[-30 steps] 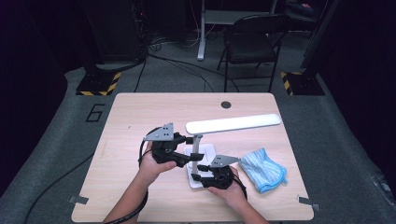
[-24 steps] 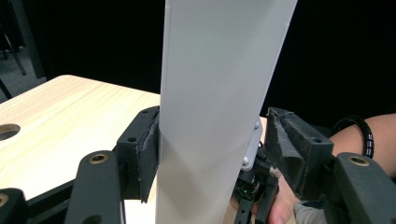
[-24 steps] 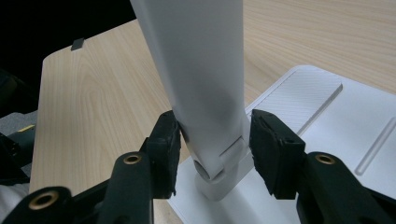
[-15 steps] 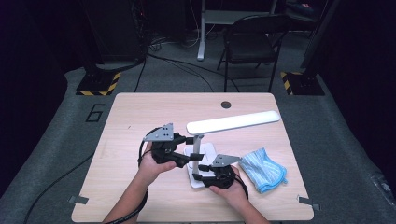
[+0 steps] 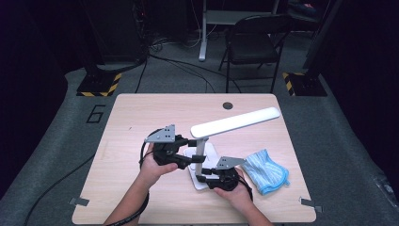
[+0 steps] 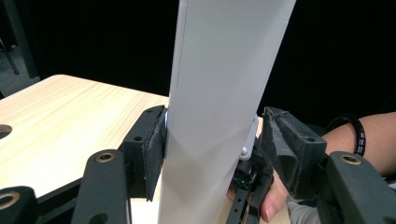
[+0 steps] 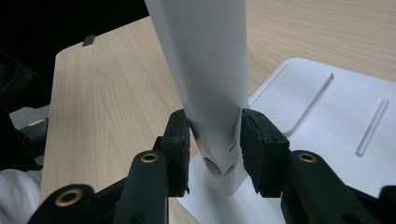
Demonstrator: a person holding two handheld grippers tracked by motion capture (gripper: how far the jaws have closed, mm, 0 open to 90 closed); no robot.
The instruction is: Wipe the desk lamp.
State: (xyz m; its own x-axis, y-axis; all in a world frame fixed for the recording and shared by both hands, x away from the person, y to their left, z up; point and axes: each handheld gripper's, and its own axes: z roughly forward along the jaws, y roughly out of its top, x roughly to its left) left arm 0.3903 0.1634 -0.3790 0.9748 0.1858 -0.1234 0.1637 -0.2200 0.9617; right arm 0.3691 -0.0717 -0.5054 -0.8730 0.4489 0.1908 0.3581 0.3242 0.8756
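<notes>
Since a moment ago the lamp [image 5: 207, 141] head has tipped up; the lamp sits mid-worktop [image 5: 141, 113]. The right tool [image 7: 212, 154] pinches the stem's foot; the left tool [image 6: 210, 158] (one jaw touching) brackets it, apparently unfolding.

Right gripper [image 7: 215, 140] with both black jaws closed on the foot of a white lamp stem [image 7: 208, 70], pads touching it on either side just above its hinge. White lamp base [image 7: 336, 126] lying flat on the light wooden table [image 7: 107, 93], to the right, grooved on top. Dark floor past the table's far left edge.
</notes>
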